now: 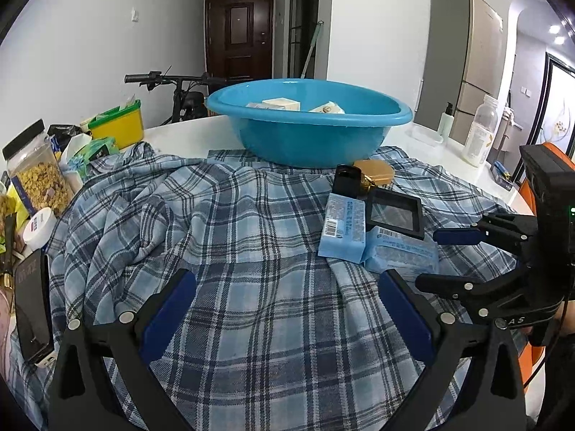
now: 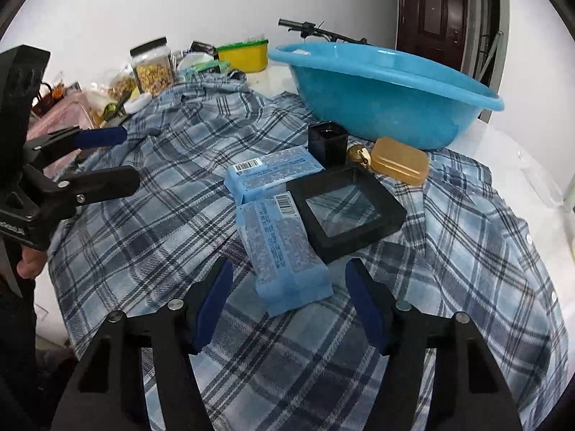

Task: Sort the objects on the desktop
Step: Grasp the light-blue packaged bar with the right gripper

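a plaid cloth (image 2: 143, 222) drapes the table beneath a blue basin (image 2: 388, 97) already holding cream boxes (image 1: 282, 103); both the left gripper (image 1: 287, 287) and right gripper (image 2: 289, 300) hover spread and empty, the right straddling the nearer of two blue packets (image 2: 284, 251)

Black gripper (image 1: 287, 305), blue pads (image 1: 169, 309)

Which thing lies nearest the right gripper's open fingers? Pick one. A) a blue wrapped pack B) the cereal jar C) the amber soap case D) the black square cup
A: in the right wrist view the blue wrapped pack lies on the plaid shirt just ahead of the right gripper, whose fingers stand apart, not touching it.
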Action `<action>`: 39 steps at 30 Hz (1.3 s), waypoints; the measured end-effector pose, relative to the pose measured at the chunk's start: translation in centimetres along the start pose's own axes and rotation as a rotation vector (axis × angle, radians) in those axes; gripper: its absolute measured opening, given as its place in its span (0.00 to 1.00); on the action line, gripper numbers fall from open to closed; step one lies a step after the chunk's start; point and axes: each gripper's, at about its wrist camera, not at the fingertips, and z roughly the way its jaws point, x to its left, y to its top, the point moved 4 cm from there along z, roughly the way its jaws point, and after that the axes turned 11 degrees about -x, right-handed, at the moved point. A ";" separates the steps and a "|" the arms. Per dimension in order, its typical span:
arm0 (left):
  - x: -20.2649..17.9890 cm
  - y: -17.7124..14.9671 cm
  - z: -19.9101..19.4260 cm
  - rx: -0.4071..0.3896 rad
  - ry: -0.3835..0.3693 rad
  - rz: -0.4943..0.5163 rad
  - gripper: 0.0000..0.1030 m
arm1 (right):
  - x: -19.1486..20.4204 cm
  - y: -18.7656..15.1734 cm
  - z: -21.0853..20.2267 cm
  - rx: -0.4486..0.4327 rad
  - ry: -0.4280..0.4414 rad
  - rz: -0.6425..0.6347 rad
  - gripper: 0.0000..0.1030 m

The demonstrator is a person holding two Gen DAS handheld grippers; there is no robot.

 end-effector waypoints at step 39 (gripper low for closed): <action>-4.8 0.3 10.7 0.166 -0.072 0.175 0.53 | -5.8 -3.5 -8.5 -0.180 -0.015 0.165 0.38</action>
